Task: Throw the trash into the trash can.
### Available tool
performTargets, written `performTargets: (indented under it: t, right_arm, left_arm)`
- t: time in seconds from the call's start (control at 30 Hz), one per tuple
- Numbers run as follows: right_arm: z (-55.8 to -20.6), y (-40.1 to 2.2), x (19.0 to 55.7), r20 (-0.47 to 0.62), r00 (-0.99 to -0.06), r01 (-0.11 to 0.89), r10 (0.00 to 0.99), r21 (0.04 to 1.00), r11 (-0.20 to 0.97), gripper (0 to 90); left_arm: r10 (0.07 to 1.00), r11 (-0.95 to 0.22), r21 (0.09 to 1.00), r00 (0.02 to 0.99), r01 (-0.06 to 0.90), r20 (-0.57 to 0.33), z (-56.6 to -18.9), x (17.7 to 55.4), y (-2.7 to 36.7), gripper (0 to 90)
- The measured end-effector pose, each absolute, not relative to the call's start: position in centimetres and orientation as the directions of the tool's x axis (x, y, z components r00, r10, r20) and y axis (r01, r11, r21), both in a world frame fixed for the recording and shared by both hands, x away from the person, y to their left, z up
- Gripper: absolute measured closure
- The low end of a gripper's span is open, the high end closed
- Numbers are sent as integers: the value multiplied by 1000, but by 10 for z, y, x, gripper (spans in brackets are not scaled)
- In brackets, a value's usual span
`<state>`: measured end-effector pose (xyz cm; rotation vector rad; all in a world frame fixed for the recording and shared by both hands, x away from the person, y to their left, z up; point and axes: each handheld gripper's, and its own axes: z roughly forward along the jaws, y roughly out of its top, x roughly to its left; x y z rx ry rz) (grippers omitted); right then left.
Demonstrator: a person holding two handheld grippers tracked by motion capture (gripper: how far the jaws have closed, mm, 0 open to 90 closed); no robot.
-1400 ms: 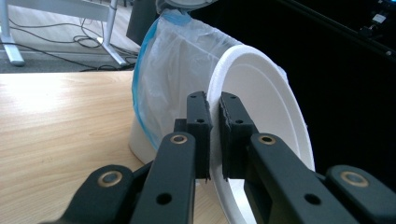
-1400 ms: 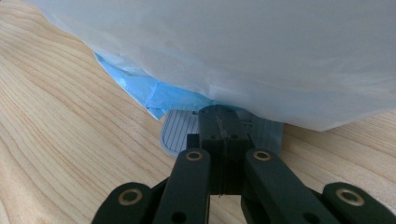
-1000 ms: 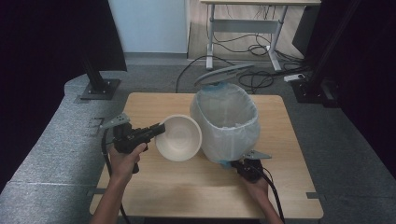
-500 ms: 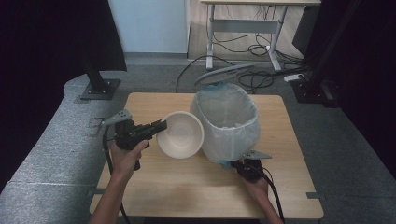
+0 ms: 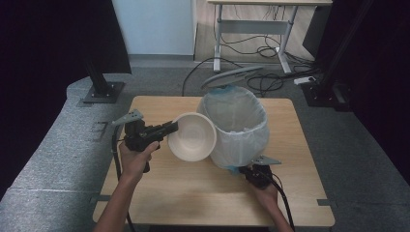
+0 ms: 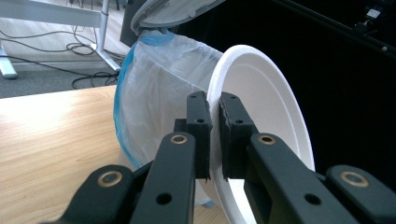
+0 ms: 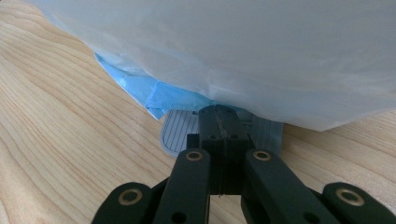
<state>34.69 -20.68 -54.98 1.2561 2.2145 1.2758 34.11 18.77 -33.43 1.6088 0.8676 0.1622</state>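
While right claw presses together on pedal, left claw clamps tilted bowl

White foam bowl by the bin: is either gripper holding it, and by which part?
Yes. The left gripper is shut on the rim of the white foam bowl. The right gripper is shut, its tips pressing the bin's grey ribbed pedal.

The high view looks forward and down from above the person's side of the table, far enough to take in the whole tabletop and floor behind. The left gripper view sits close behind its jaws, facing level toward the lined bin and bowl. The right gripper view sits low near the tabletop, close against the bin's foot pedal. All three share the bin.
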Motion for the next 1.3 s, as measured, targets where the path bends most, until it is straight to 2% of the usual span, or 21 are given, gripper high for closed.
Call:
performTargets:
  t: [1.3]
  right_arm:
    - [-550,-207,347,168,-576,545,800,809,222,895]
  left_arm:
    - [601,3,905,723,426,-342,-309,360,164,843]
